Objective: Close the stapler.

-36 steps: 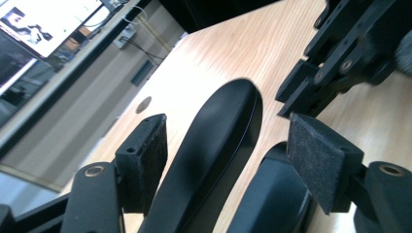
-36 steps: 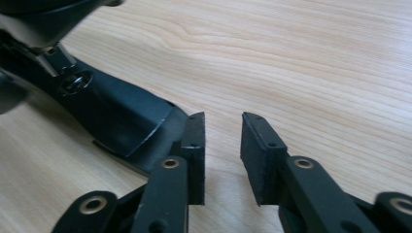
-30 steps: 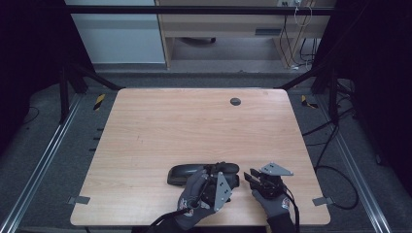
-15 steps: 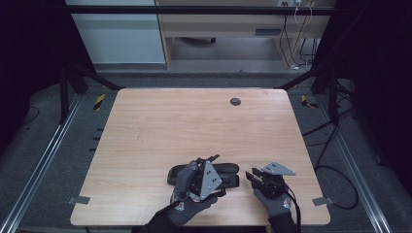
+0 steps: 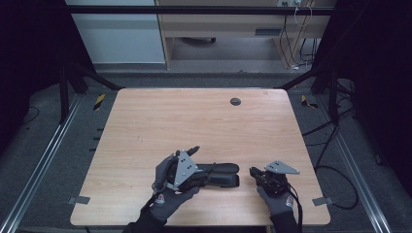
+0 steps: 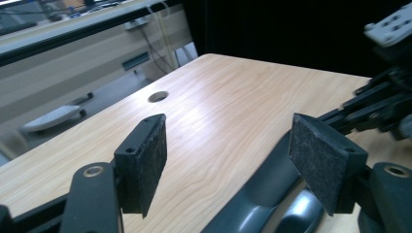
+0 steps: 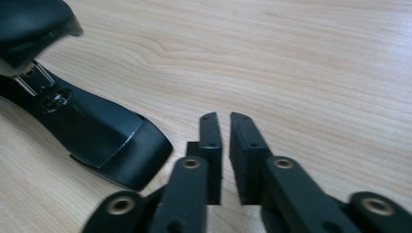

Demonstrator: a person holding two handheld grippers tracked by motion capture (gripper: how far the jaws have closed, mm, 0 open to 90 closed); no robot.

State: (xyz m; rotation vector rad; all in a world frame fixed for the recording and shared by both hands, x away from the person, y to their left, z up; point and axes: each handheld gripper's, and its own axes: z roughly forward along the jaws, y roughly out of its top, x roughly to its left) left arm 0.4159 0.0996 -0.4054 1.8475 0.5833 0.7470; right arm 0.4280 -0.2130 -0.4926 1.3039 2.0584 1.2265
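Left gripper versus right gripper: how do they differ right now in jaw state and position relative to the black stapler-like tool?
The left gripper has its jaws spread wide, while the right gripper has its jaws nearly closed with only a thin gap and nothing between them. The left gripper sits over the black tool at its left end; the right gripper rests beside the tool's right end, apart from it. Both have black padded jaws and neither grips anything.

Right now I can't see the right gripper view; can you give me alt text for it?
The right gripper points its two black jaws, nearly closed with nothing between them, across a light wooden table. A long black plastic object lies on the table just left of the jaws, apart from them.
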